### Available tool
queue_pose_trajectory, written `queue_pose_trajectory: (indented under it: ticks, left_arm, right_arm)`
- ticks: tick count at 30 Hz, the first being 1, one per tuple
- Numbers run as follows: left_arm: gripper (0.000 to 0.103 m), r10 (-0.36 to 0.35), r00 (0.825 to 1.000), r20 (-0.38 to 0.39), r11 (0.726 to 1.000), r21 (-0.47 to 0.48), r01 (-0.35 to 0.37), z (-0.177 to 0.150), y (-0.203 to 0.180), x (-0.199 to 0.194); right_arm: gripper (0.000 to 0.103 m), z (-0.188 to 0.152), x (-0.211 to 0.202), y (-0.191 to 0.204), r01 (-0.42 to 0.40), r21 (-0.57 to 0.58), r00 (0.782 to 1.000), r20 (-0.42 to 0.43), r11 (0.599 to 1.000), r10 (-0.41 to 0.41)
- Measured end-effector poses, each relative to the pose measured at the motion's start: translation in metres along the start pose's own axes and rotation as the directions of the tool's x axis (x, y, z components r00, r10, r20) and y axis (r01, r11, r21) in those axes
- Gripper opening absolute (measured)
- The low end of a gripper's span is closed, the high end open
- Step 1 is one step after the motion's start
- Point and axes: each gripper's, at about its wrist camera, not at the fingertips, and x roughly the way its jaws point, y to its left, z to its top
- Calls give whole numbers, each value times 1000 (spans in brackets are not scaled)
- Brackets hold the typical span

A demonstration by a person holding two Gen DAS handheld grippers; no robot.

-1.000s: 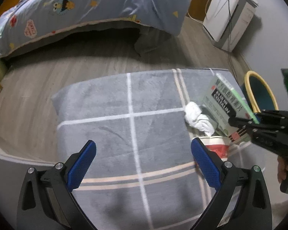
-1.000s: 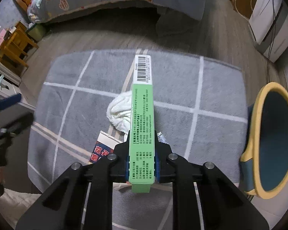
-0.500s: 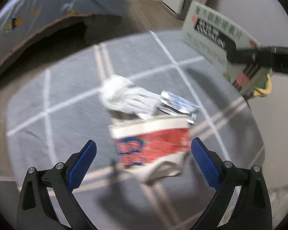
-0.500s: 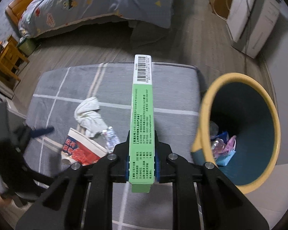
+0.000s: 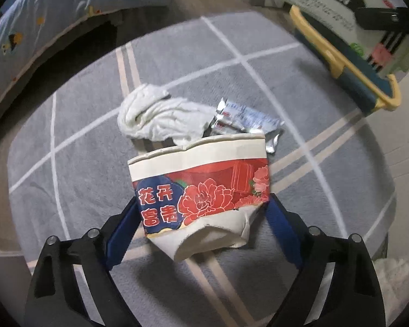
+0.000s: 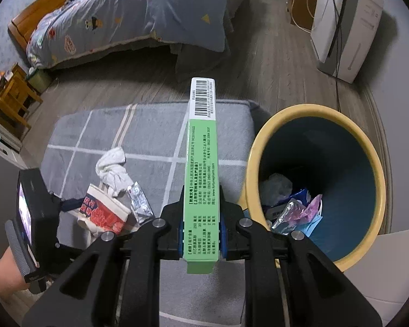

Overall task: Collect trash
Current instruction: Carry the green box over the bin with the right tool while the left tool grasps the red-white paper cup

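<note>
Right gripper [image 6: 201,231] clamps a green medicine box [image 6: 203,163] left of the yellow-rimmed bin [image 6: 259,147]. Left gripper [image 5: 201,212], jaws apart, straddles the crushed paper cup [image 5: 201,179]; white cloth [image 5: 161,117] and foil packets [image 5: 245,120] lie above it.

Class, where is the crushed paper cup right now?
In the left wrist view the cup lies on the grey rug between the left gripper fingers, just in front of the white cloth and foil packets.

Your room light is dim, cool and even; no source visible. Heavy fisheye bend plus black vignette in both views. Left view: bin rim [image 5: 340,62] and rug [image 5: 81,125] edges smear. Right view sharper; barcode on the green box [image 6: 203,163] reads clean. Soft shadow under the bed [image 6: 117,27].
</note>
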Motion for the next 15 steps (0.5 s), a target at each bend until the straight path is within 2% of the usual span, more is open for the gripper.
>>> queue_pose_trajectory:
  ticks: [4,9,15]
  left_arm:
    - [89,17,999,51,999,-30,-15,-2,8,-20]
    - [89,51,988,143,995,-95,-37,9,25,-55]
    - [89,79,975,208,996,-62,-68,22,11,-80]
  right_arm:
    - [18,5,-3,-5,-16,19,1000,15,1000,15]
    - [18,8,-9,-8,-35,23,999,37,999,34]
    - [18,10,-17,-19,-40,44,997,61,998,38]
